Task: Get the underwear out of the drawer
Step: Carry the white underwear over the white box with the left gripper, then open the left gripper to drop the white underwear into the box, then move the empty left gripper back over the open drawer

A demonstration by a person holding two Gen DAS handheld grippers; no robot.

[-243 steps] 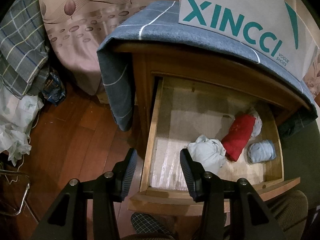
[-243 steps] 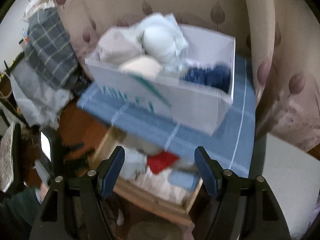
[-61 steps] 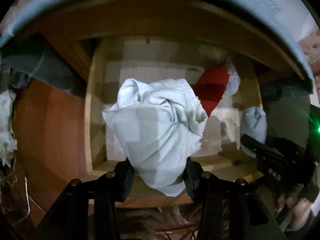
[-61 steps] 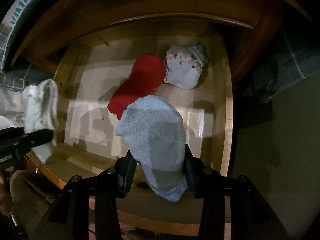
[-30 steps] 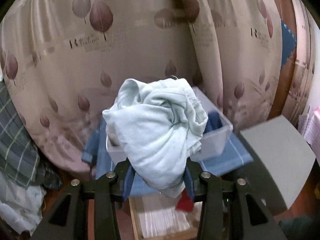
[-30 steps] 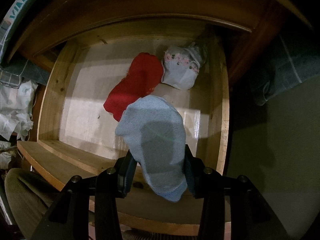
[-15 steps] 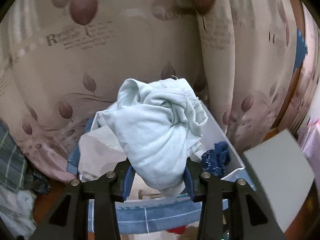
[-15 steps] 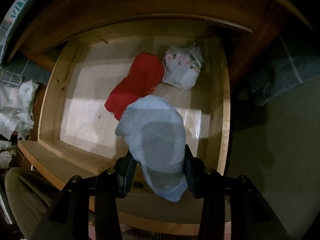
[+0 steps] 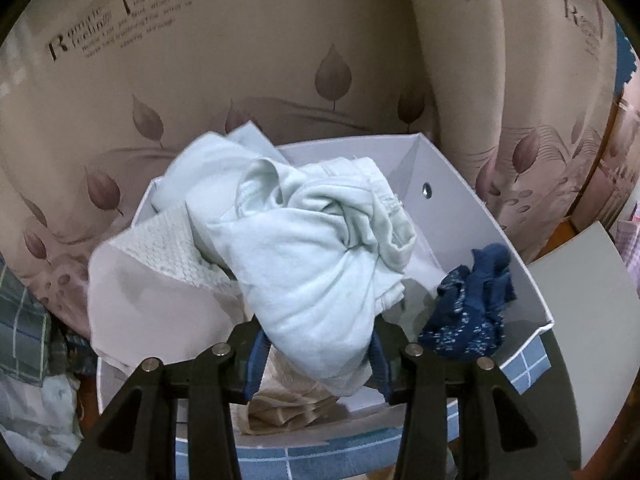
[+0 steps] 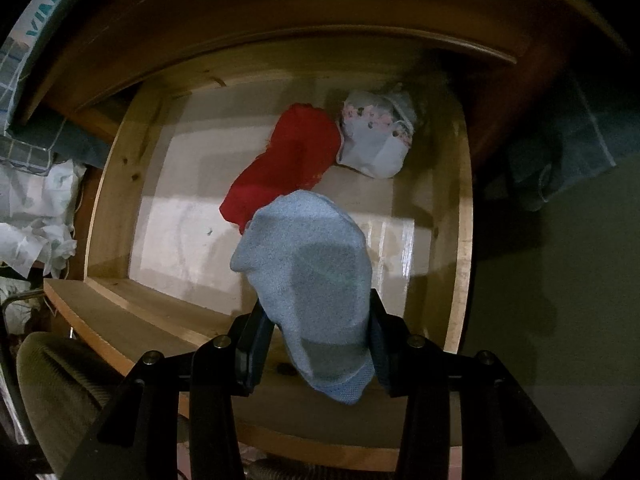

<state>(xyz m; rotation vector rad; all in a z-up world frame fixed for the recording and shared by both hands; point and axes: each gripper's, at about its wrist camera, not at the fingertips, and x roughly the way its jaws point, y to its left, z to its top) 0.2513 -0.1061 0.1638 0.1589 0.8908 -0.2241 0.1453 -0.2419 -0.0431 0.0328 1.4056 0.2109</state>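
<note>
Left jaws clamp pale underwear (image 9: 320, 272) above crowded box (image 9: 452, 184); right jaws clamp blue underwear (image 10: 312, 280).

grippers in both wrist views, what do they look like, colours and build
Both match. The left gripper has two matte black angular arms with a round silver screw head at each joint, ending in dark blue ribbed pads. The right gripper has the same black frame and silver screws; its pads look darker in the dim light. No cables, markings or sleeves show.

Both grippers (image 9: 316, 356) (image 10: 316, 344) clamped — angled downward
</note>
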